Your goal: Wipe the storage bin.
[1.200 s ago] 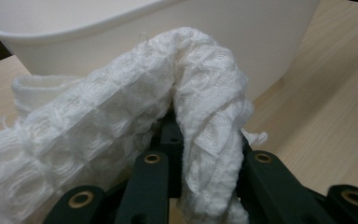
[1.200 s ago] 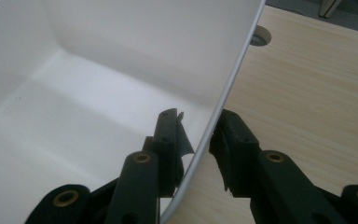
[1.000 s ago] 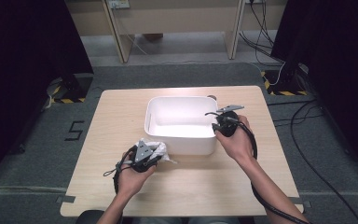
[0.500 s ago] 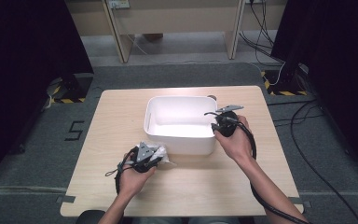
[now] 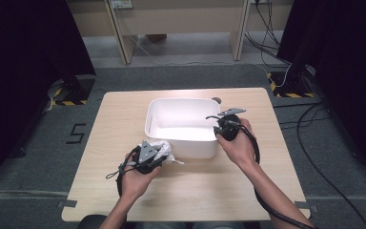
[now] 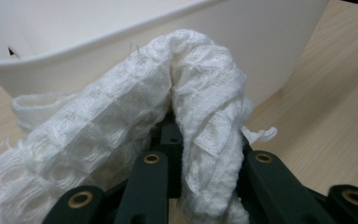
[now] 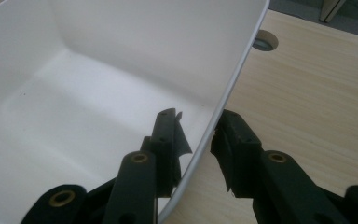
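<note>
A white rectangular tub [image 5: 181, 101] stands on the middle of the wooden table [image 5: 119, 124], and its inside holds nothing. My left gripper [image 5: 158, 153] rests by the tub's near left corner, shut on a bunched white waffle-weave cloth [image 5: 166, 148]. In the left gripper view the cloth [image 6: 200, 93] drapes over both jaws of the left gripper [image 6: 205, 144], just short of the tub's outer wall [image 6: 261, 37]. My right gripper [image 5: 218, 128] sits at the tub's right wall. There the right gripper [image 7: 198, 128] has one jaw inside and one outside the thin wall [image 7: 235, 70], pinching it.
A round cable hole [image 5: 216, 100] lies in the tabletop just behind the tub's far right corner. Bare wood stretches to the left and to the near side of the tub. Cables trail from both grippers toward the near table edge.
</note>
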A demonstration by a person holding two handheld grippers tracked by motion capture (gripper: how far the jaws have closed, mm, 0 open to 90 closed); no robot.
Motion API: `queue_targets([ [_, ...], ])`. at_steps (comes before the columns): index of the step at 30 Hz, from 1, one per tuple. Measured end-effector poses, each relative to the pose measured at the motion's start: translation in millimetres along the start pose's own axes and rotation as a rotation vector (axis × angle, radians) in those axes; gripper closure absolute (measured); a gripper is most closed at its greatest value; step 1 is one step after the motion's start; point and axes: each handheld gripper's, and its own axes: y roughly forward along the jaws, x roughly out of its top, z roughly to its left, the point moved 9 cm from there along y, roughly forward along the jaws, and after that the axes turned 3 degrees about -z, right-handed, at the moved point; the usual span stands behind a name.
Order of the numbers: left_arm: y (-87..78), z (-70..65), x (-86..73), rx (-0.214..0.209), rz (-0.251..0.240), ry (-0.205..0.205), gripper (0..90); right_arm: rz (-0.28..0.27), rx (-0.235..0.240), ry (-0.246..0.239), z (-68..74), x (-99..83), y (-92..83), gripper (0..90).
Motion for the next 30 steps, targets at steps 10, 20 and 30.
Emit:
queue_targets([
  [10,-5.6,1.1,9.7,0.011,-0.009,0.003,75.9,-0.005,0.005,-0.003,1.2,0.3,0.2,69.0],
  [20,-0.8,3.4,6.1,0.022,-0.003,0.005,75.9,-0.009,0.006,-0.005,2.6,1.1,0.9,68.6],
  [30,9.7,0.9,-6.3,0.015,0.021,-0.001,75.9,-0.010,0.008,-0.009,3.1,1.4,1.2,68.2],
])
